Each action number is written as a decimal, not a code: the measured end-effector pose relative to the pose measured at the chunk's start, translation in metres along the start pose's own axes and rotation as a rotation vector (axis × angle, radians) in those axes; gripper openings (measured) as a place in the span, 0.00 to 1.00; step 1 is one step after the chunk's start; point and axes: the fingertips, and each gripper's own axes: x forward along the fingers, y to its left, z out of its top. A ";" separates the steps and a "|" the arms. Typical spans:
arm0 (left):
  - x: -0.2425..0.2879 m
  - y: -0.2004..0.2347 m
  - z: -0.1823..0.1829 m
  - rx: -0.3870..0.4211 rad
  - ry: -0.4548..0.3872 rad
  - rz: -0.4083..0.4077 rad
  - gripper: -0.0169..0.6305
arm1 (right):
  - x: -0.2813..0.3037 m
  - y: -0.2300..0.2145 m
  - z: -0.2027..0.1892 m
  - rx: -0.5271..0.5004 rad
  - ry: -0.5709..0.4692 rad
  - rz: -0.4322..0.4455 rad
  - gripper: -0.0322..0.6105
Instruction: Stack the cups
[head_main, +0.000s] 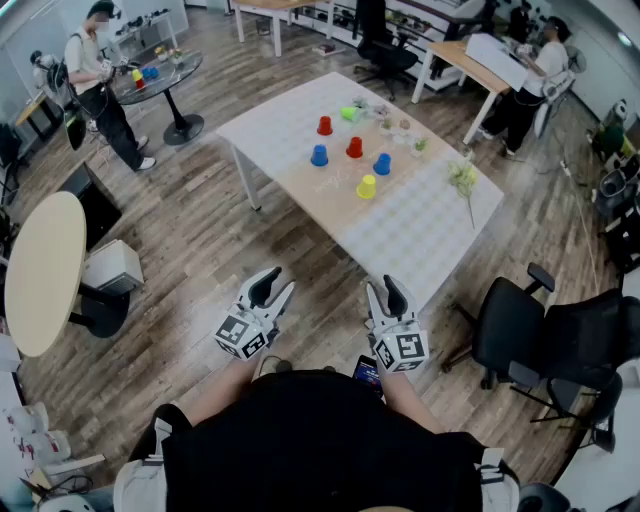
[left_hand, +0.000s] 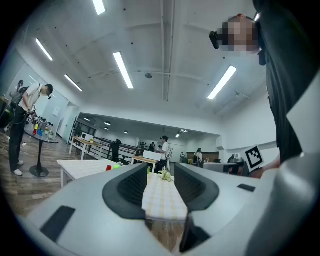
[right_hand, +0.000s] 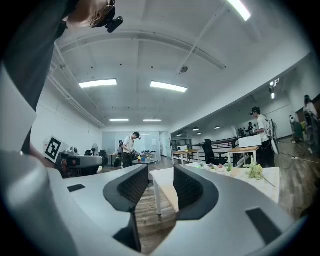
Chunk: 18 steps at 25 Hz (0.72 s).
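Several small cups stand apart on the white checked table: two red cups, two blue cups and a yellow cup. A green cup lies near the far edge. My left gripper and right gripper hover over the wooden floor, well short of the table, both open with nothing between the jaws. In the left gripper view the gripper points at the table, with a red cup far off. The right gripper faces the table's corner.
Small flowers and trinkets lie at the table's right side. A black office chair stands right of me and a round beige table to my left. A person stands at a round glass table; another person is by the desks.
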 end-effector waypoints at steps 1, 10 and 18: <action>0.004 -0.001 0.000 0.001 -0.003 -0.003 0.26 | 0.000 -0.005 0.002 -0.005 0.003 -0.009 0.32; 0.028 -0.020 -0.004 -0.006 0.004 -0.023 0.26 | -0.013 -0.029 0.011 0.014 -0.037 -0.017 0.34; 0.049 -0.034 -0.008 0.003 0.015 -0.017 0.26 | -0.021 -0.059 0.002 0.031 -0.027 -0.011 0.33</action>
